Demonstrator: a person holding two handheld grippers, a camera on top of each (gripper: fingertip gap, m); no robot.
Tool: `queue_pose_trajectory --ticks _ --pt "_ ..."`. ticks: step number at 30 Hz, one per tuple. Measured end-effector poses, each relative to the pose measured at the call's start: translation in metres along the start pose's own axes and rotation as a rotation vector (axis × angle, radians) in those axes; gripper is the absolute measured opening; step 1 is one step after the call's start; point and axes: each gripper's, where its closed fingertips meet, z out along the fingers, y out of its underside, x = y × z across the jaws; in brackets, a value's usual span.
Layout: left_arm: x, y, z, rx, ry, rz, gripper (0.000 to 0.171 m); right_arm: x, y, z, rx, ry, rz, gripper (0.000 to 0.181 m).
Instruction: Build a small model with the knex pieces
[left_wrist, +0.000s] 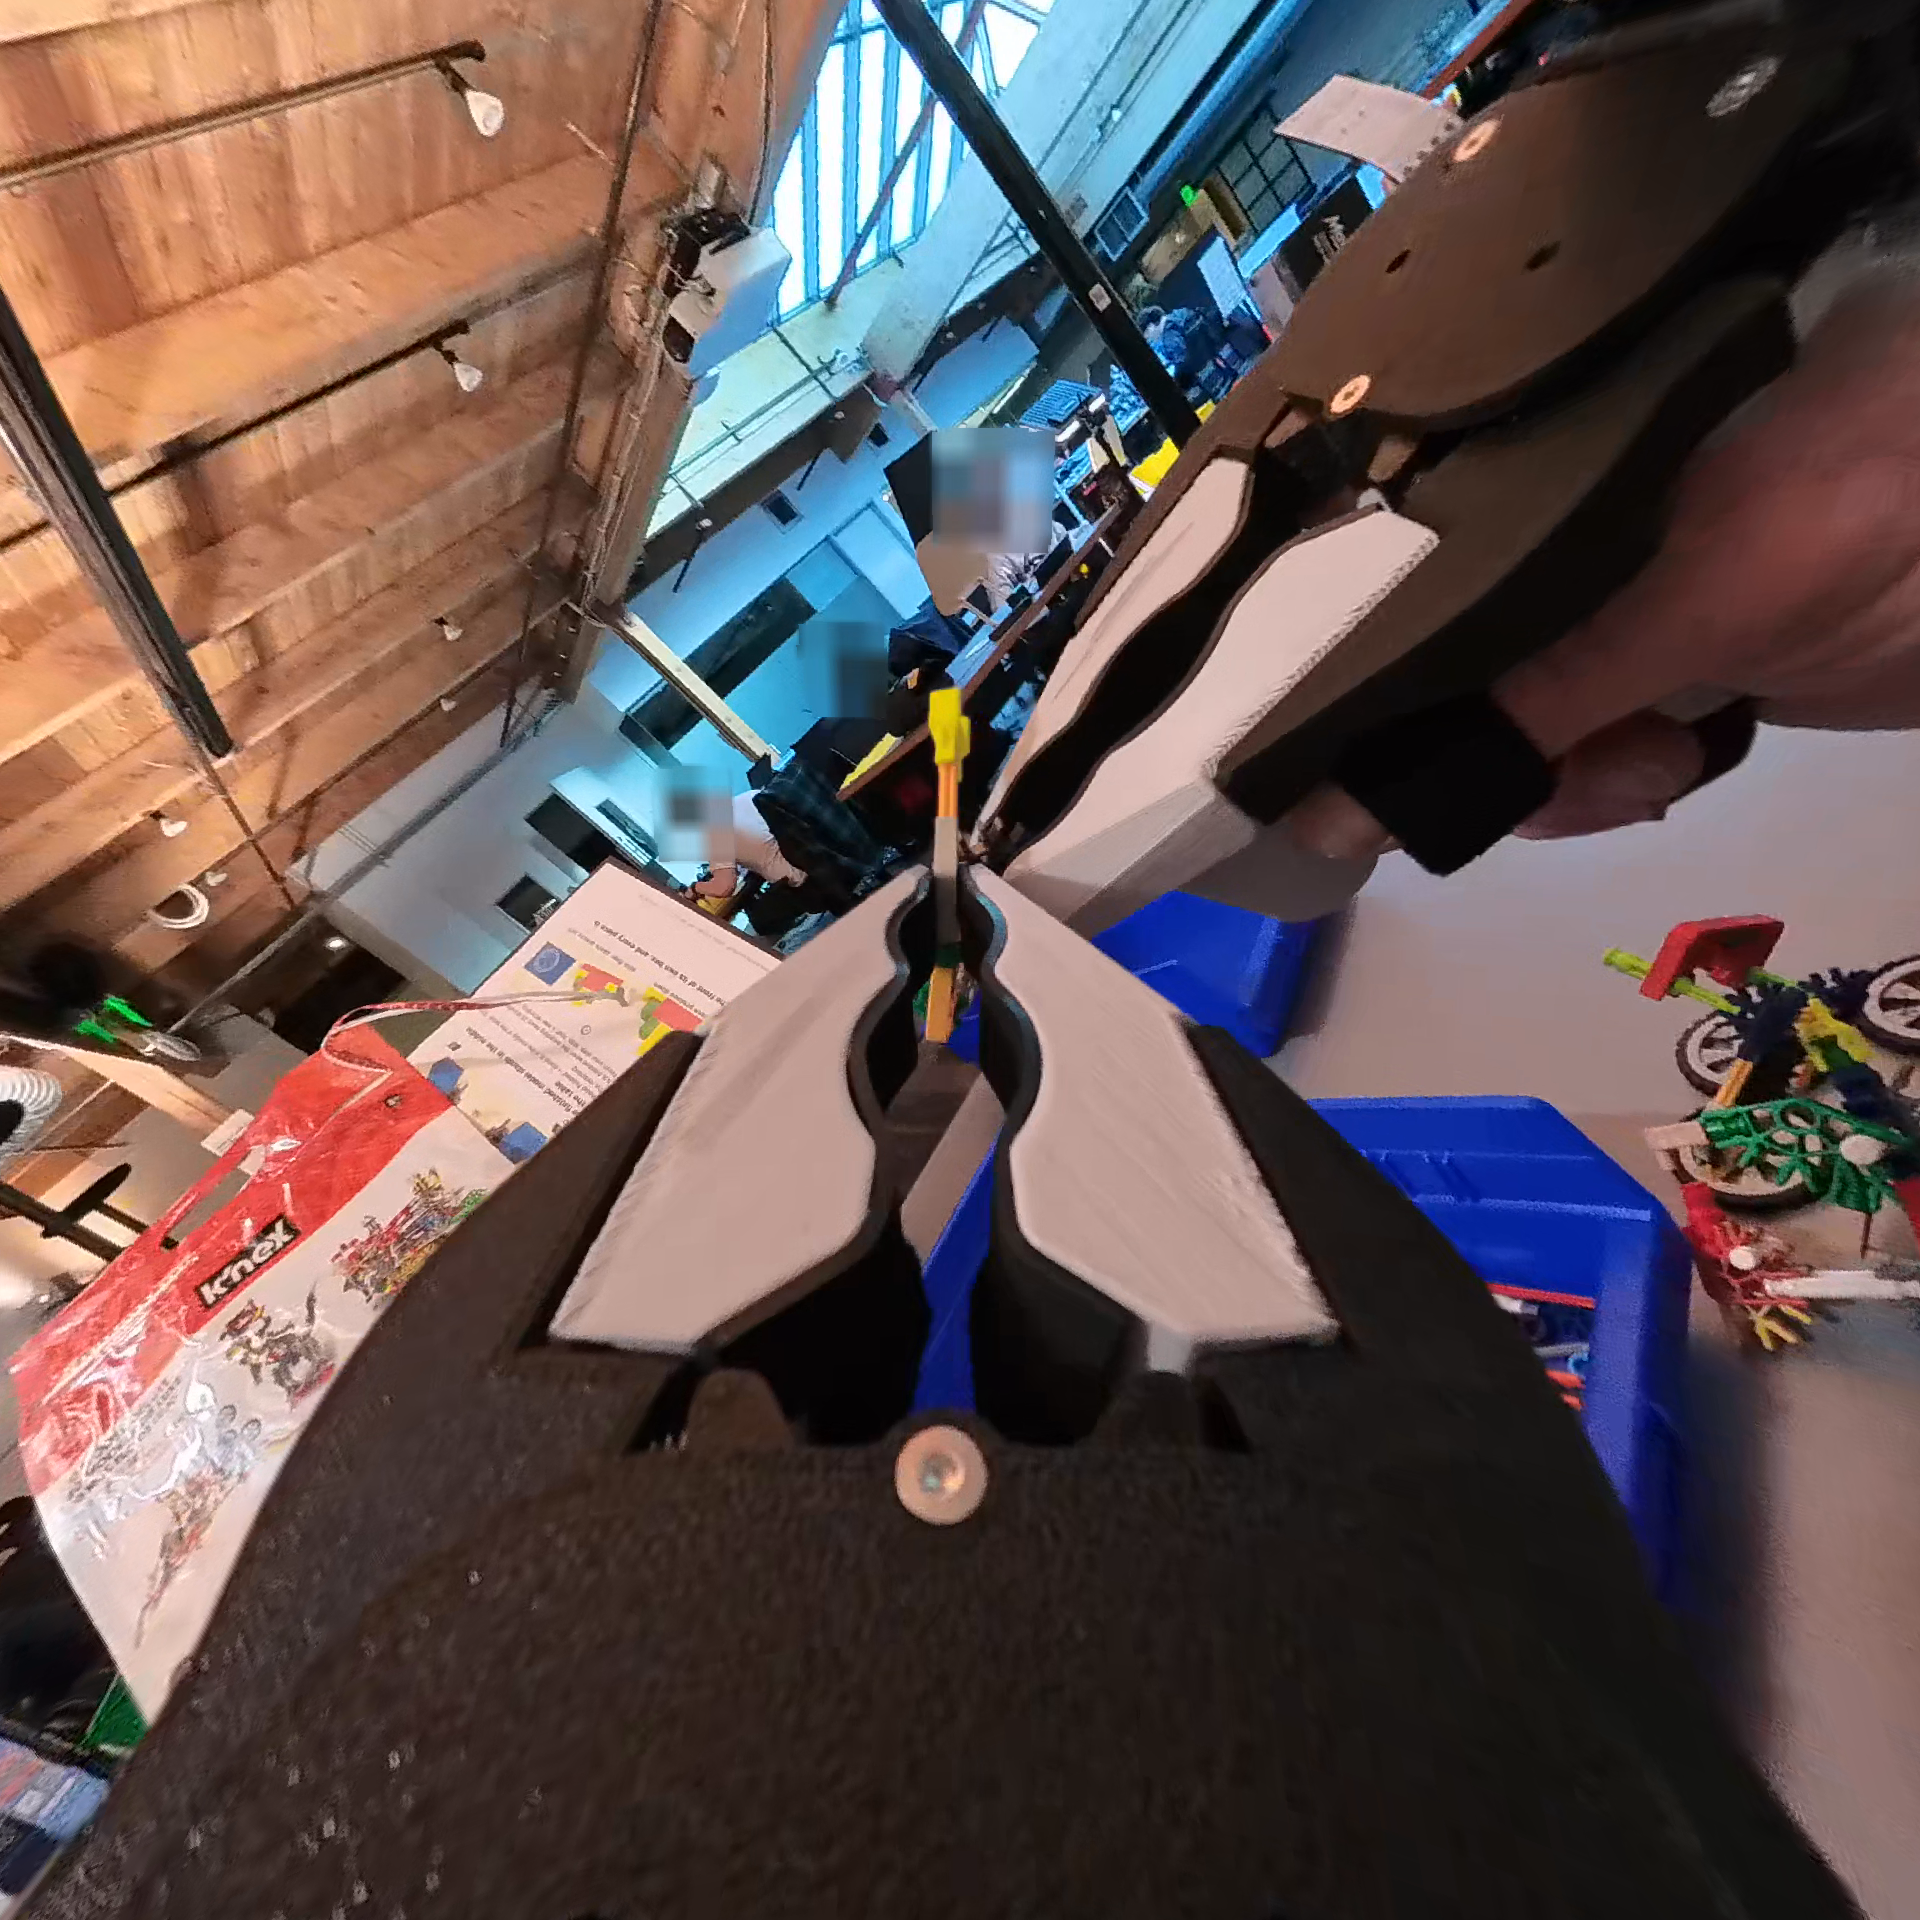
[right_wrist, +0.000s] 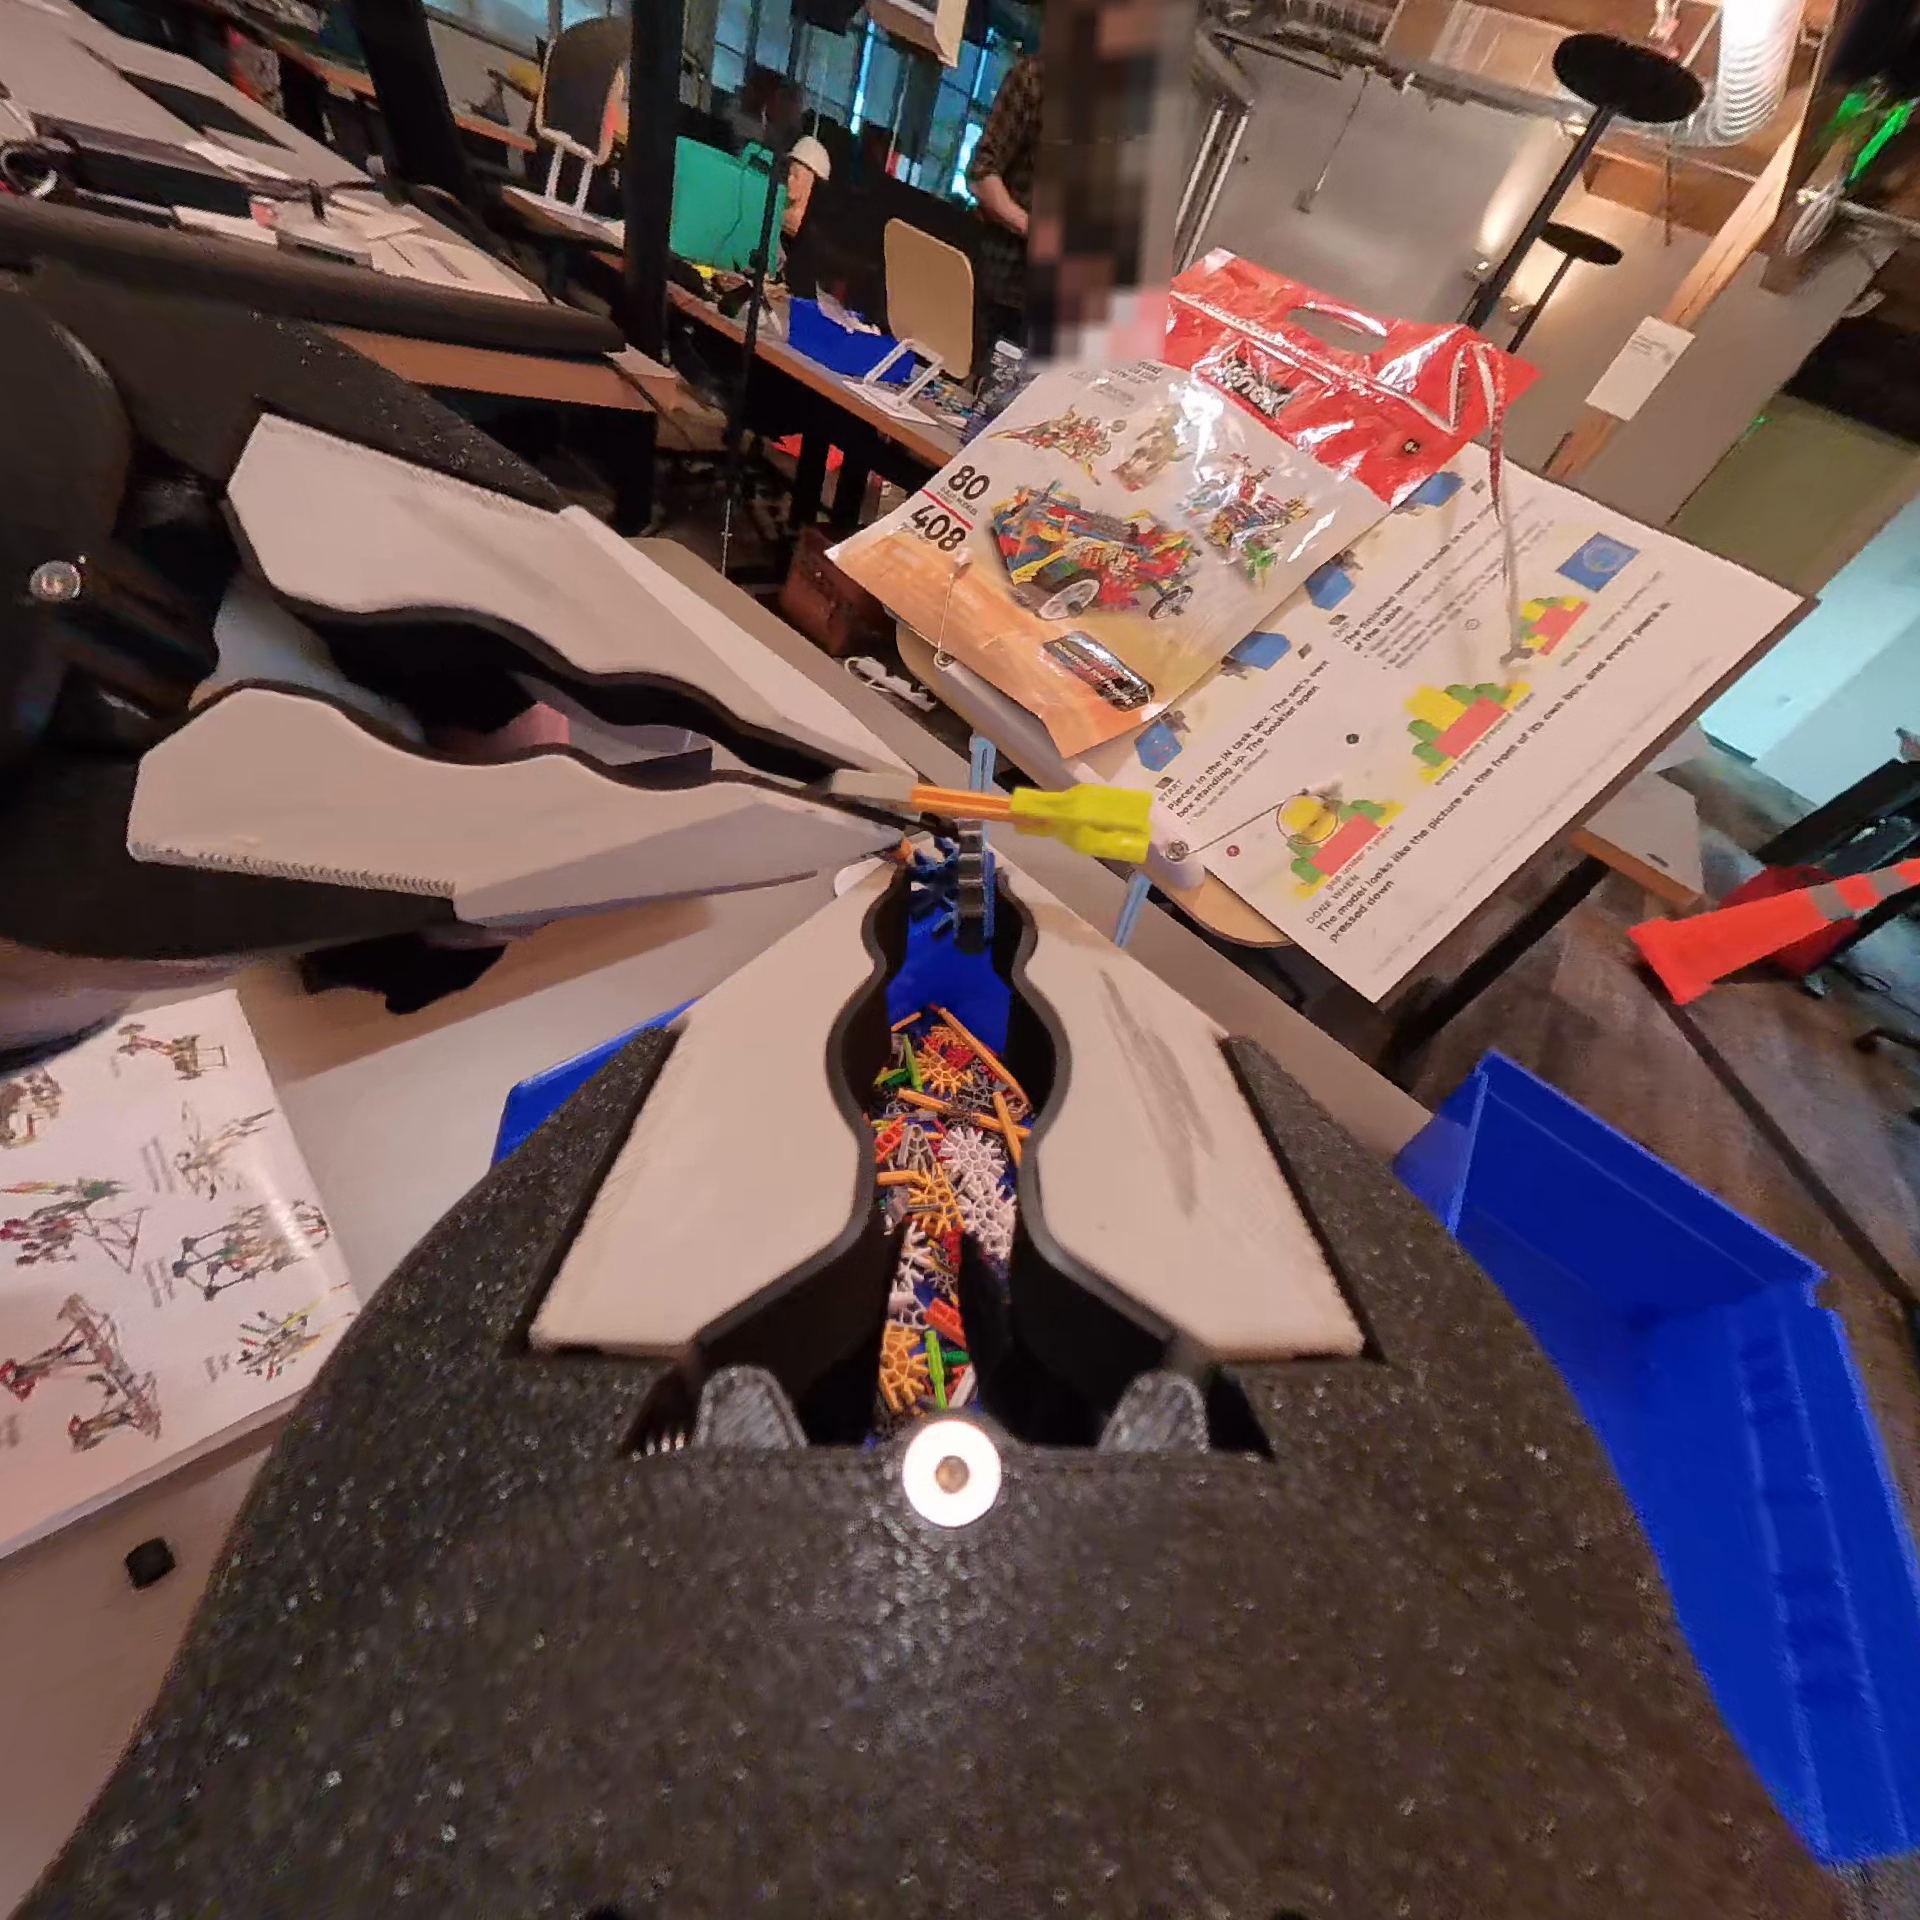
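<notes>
Above a cluttered grey surface (right_wrist: 395, 1091), two hand-held claws meet tip to tip. The left claw (left_wrist: 948, 883) is pinched narrow on a thin orange rod (left_wrist: 943, 992) that runs straight out along its fingers, passes between the tips and ends in a yellow connector (left_wrist: 948, 727) standing clear beyond them. The right claw (right_wrist: 961, 883), coming in from the side, has its tips nearly together around a small dark connector (right_wrist: 968, 883); in its own view that piece sits just under the rod, which lies crosswise, left to right, and the two look touching or close to it. Whether the dark piece is truly gripped, or already joined to the rod, cannot be told from either view.

Directly under the right claw a blue bin (right_wrist: 940, 961) holds a heap of loose coloured parts; an empty blue bin (right_wrist: 1662, 1351) stands at the surface's right edge. A red-topped kit bag (right_wrist: 1143, 520) lies on a tilted instruction board (right_wrist: 1455, 727) at the far edge, an open booklet (right_wrist: 135, 1226) at the left. Built wheeled models (left_wrist: 1818, 1091) sit beyond the bins, partly cut off. The hand (left_wrist: 1766, 582) on the right claw is only partly seen.
</notes>
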Motion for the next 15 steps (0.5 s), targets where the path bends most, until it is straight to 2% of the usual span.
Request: queue_pose_trajectory --ticks 4,9,13,15 --pt "0.001 0.006 -0.002 0.028 0.030 -0.079 0.000 -0.002 0.003 0.003 0.018 -0.043 0.113 0.014" --pt "0.004 0.012 -0.005 0.069 0.068 -0.173 0.000 0.001 0.005 0.002 0.066 -0.164 0.399 0.013" --pt "0.001 0.013 -0.010 0.160 0.155 -0.428 0.000 0.003 -0.004 -0.006 0.170 -0.263 0.544 0.013" --pt "-0.005 0.011 -0.016 0.234 0.225 -0.609 0.000 0.010 -0.010 -0.014 0.246 -0.300 0.627 0.013"
